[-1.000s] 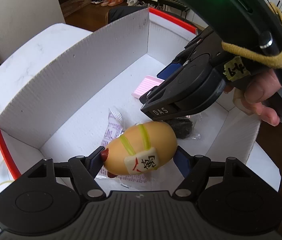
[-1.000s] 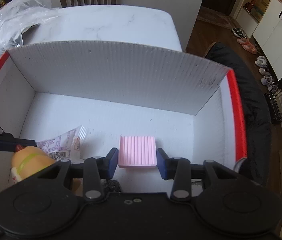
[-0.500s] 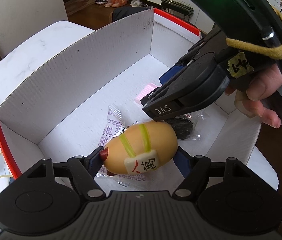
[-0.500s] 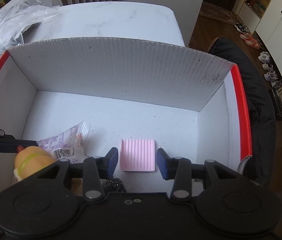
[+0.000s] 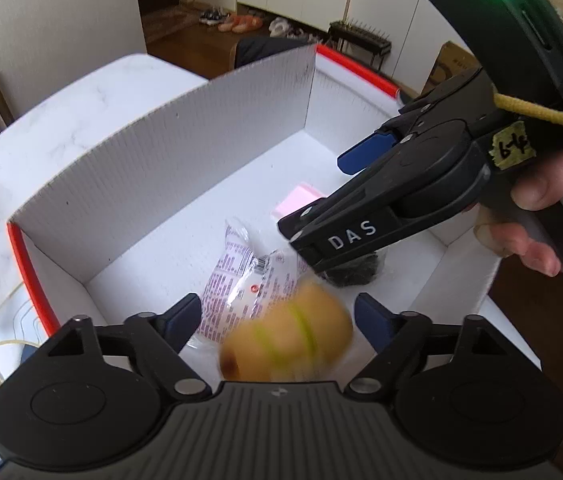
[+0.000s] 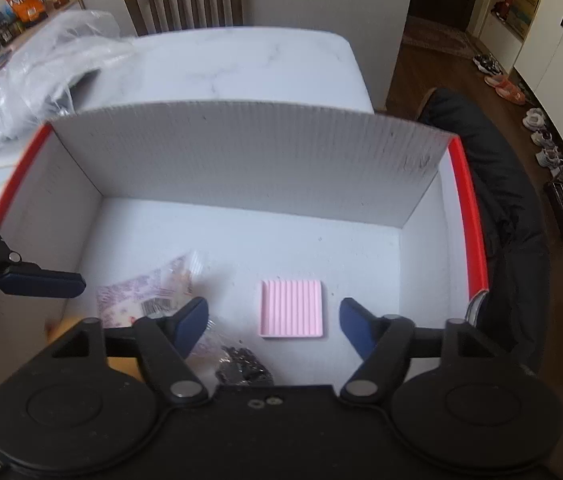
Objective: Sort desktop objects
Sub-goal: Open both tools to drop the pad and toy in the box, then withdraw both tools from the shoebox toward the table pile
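Your left gripper (image 5: 277,320) was opening, the blurred yellow toy (image 5: 285,338) loose between its jaws over the white box (image 6: 241,160). Your right gripper (image 6: 273,320) was opening too, clear of the pink pad (image 6: 292,314) on the box floor. Beyond lay a snack packet (image 5: 249,280); both drops looked nearly done.

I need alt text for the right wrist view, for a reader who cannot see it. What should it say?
The right tongs are opening above a pink ribbed square that lies flat on the floor of a white box with red edges, no longer gripped. Left of it lie a printed plastic packet and a small dark bundle; one finger of the left tongs enters from the left.
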Action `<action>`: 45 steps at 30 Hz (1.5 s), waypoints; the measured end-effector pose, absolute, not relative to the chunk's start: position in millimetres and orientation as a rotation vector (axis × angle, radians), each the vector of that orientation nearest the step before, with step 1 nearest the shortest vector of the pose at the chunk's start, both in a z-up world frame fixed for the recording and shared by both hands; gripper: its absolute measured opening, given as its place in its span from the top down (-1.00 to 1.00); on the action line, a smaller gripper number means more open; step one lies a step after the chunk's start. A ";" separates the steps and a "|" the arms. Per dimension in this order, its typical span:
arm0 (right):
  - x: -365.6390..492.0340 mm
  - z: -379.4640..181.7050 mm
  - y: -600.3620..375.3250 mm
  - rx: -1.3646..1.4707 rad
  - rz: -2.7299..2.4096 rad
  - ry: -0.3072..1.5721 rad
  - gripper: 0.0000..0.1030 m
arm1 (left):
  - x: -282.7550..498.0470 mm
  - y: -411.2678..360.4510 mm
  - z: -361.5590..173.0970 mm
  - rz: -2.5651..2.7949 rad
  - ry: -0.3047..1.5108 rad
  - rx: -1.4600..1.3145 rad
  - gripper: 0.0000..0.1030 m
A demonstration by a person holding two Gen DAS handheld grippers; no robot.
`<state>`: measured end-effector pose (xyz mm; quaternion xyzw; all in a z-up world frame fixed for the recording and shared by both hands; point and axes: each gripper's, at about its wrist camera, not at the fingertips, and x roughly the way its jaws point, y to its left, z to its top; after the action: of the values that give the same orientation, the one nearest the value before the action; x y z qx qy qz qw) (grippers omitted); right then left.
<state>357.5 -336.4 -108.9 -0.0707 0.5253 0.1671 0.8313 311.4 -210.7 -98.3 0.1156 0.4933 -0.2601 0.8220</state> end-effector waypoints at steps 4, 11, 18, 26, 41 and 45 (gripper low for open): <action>353.9 -101.6 -336.1 -0.141 0.358 1.083 -0.57 | 305.3 -207.6 -91.1 -0.558 1.019 0.227 -0.77; 343.7 -84.6 -338.6 -0.122 0.367 1.034 -0.64 | 293.5 -200.7 -77.8 -0.557 0.957 0.197 -0.91; 322.1 -53.5 -339.8 -0.093 0.379 0.938 -0.70 | 272.6 -183.4 -53.5 -0.563 0.897 0.156 -0.91; 298.0 -24.8 -335.7 -0.054 0.370 0.866 -0.75 | 250.3 -153.1 -32.4 -0.551 0.835 0.111 -0.91; 230.4 2.6 -270.2 -0.041 0.427 0.767 -0.78 | 190.3 -61.6 1.9 -0.482 0.713 0.050 -0.91; 214.3 1.7 -245.6 -0.057 0.448 0.760 -0.79 | 173.8 -36.6 2.2 -0.457 0.693 0.053 -0.91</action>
<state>214.3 -245.6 1.7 -0.0276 0.3676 0.2168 0.9039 173.8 -36.6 2.2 0.0259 0.3366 -0.2221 0.9147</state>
